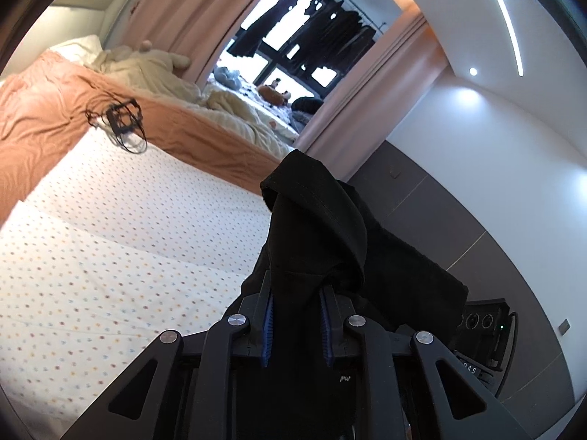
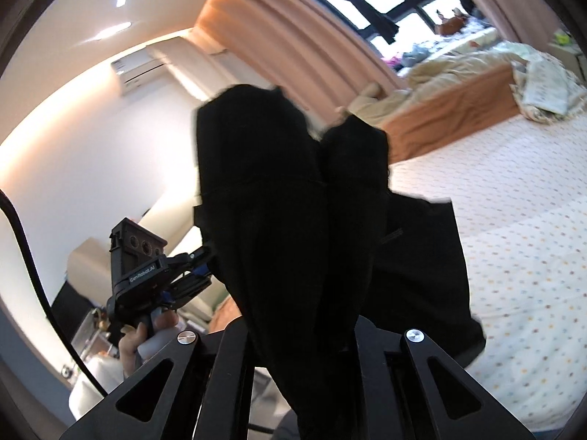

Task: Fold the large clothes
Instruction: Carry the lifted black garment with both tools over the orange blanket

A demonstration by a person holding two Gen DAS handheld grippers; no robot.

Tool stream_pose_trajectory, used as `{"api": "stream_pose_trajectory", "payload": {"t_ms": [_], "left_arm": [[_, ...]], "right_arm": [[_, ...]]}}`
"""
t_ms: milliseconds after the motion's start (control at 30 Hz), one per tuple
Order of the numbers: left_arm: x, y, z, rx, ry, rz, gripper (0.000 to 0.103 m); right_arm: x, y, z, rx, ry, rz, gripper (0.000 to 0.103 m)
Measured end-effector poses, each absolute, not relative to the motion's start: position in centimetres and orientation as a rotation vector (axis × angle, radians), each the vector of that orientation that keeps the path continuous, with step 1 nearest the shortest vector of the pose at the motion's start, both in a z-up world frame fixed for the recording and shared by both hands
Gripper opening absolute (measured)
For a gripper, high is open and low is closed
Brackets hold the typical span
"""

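Note:
A black garment [image 1: 315, 220] hangs bunched between the blue pads of my left gripper [image 1: 296, 293], which is shut on it; a fold stands up above the fingertips. In the right wrist view the same black garment [image 2: 279, 201] rises in two lobes and drapes over my right gripper [image 2: 304, 330]. It hides the fingers, and the cloth comes out from between them, so the gripper is shut on it. My left gripper [image 2: 200, 273] also shows at the left of that view, held by a hand [image 2: 146, 337], level with the right one. Both hold the garment up above the bed.
A bed with a dotted white sheet [image 1: 110, 238] lies below and ahead. An orange blanket [image 1: 44, 110] and cream bedding [image 1: 146, 69] sit at its far end, with a black wired device [image 1: 123, 117] on it. Pink curtains [image 2: 293, 44], a window and a dark wall panel [image 1: 458, 220] surround it.

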State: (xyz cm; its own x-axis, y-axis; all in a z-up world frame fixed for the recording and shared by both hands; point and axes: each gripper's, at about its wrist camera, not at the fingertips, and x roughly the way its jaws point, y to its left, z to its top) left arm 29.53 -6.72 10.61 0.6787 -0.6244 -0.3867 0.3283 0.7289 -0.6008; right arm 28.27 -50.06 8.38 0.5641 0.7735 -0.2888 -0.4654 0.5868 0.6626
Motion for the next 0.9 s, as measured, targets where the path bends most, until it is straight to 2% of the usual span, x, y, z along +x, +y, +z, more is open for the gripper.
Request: {"api": "stream_pose_trajectory", "payload": {"t_ms": [167, 433, 900], "left_arm": [[26.0, -2.5, 12.0, -0.537, 0.553, -0.526, 0.015], [21.0, 3.1, 13.2, -0.537, 0.484, -0.433, 0.013], [18.1, 13.6, 12.0, -0.605, 0.46, -0.317, 0.012]], "right_arm": [[26.7, -45.0, 10.1, 0.506, 0.608, 0.853, 0.009], [25.3, -38.1, 10.7, 0.469, 0.625, 0.95, 0.008], [25.0, -28.4, 9.9, 0.398, 0.673, 1.071, 0.008]]}}
